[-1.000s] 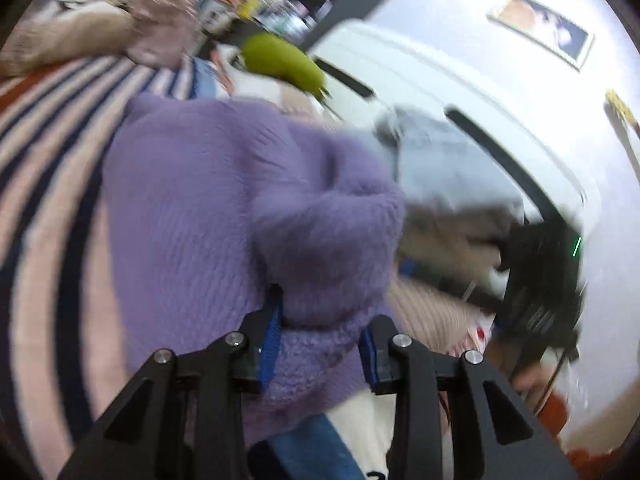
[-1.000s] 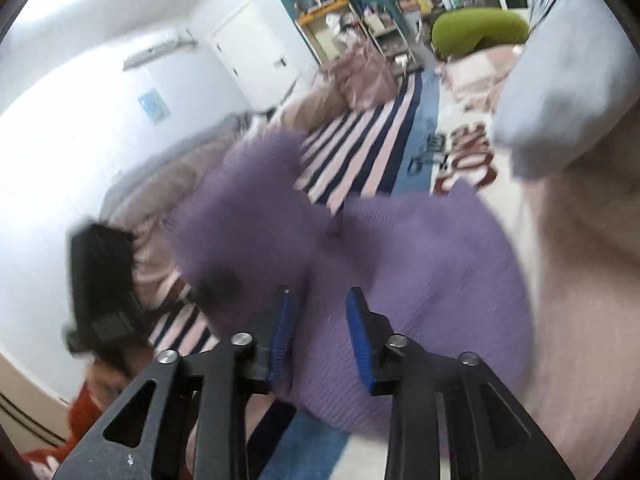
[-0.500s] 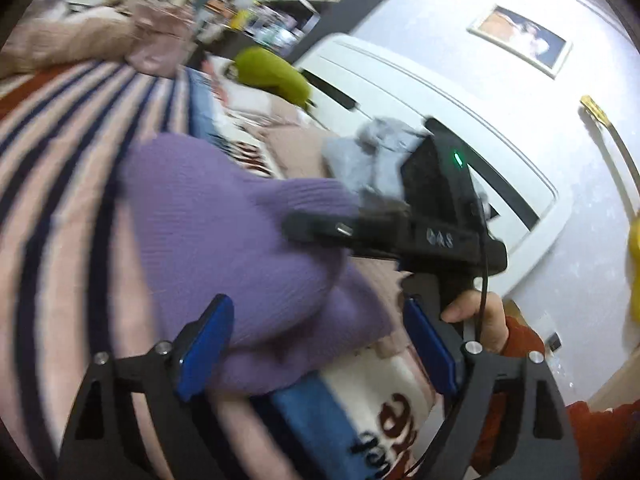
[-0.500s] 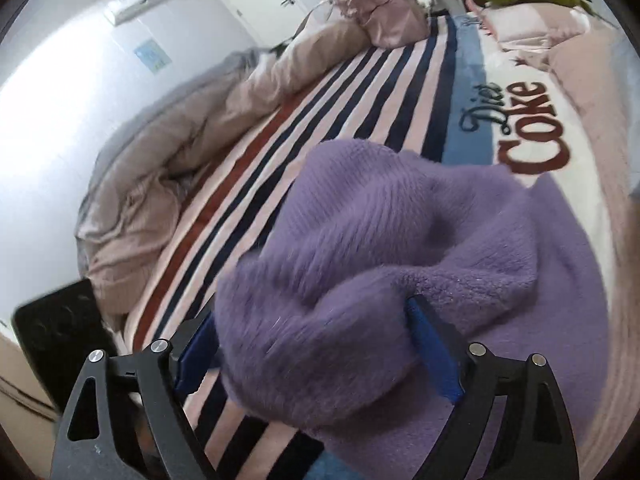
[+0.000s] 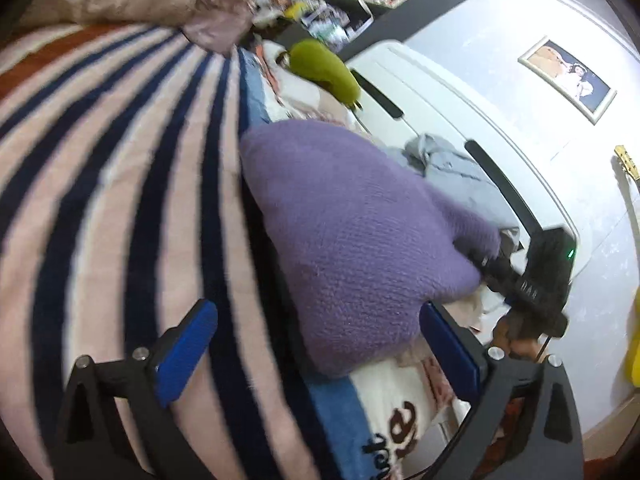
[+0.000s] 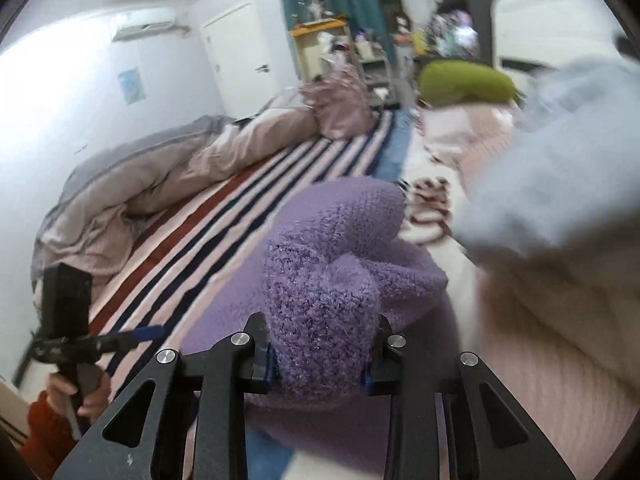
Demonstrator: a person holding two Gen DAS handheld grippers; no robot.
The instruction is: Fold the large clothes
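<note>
Purple knit sweater lies bunched on the striped bed. Your left gripper hangs near it with jaws spread wide, holding nothing. Your right gripper has its jaws pinching a thick fold of the sweater's right end.

Open striped blanket left of purple sweater; grey garment and headboard crowding its right.

Sweater: near edge hidden behind right hand-held gripper; bunched fold hides its blue pads.
Blanket lettering: cut off by the frame edge, unreadable.
Grey garment: motion-blurred.
Shelf clutter: too small and blurred to identify.
</note>
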